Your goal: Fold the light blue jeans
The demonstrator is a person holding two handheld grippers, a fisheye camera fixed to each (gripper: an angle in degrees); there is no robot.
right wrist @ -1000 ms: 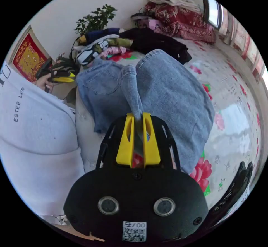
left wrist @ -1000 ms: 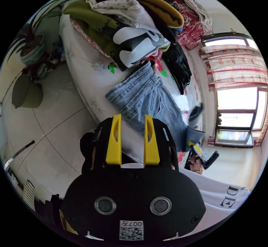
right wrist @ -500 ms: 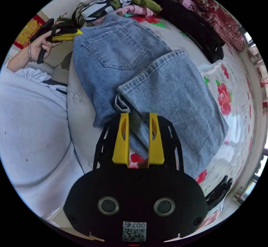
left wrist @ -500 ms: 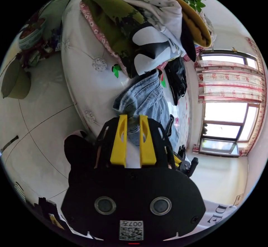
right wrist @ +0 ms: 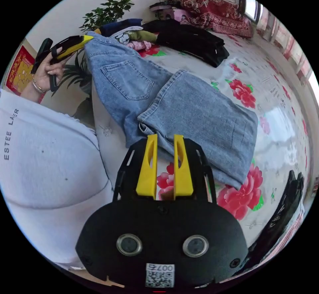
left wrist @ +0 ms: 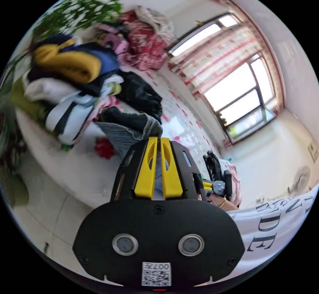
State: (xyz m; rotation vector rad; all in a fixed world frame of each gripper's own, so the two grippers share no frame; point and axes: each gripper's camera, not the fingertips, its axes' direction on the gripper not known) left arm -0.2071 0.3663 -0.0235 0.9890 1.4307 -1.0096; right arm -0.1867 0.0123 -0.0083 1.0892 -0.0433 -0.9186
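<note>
Light blue jeans (right wrist: pixel 186 108) are seen spread on a floral bed sheet (right wrist: pixel 265 84), the legs already doubled back so that the hems lie just short of the back pocket. From the right gripper (right wrist: pixel 165 138) the denim lies directly ahead, its long axis running from the raised waistband at far left across to the fold at right. That waistband corner is lifted clear of the mattress by the left gripper (right wrist: pixel 87 37), which is held in a hand (right wrist: pixel 45 73) beside a potted plant (right wrist: pixel 106 11). In the left gripper view the yellow jaws are shown drawn almost together with a strip of denim pinched between them, the bunched waistband (left wrist: pixel 133 124) rising just beyond the tips. The right gripper's jaws stand parallel with a narrow gap; nothing is clamped between them, and their tips hover at the folded hem's near edge, with contact not clear. The left gripper is judged the better placed for the coming fold, since the waist end is already held and can be carried along the garment's length over the doubled legs. A stack of folded clothes (left wrist: pixel 66 74) is visible behind.
</note>
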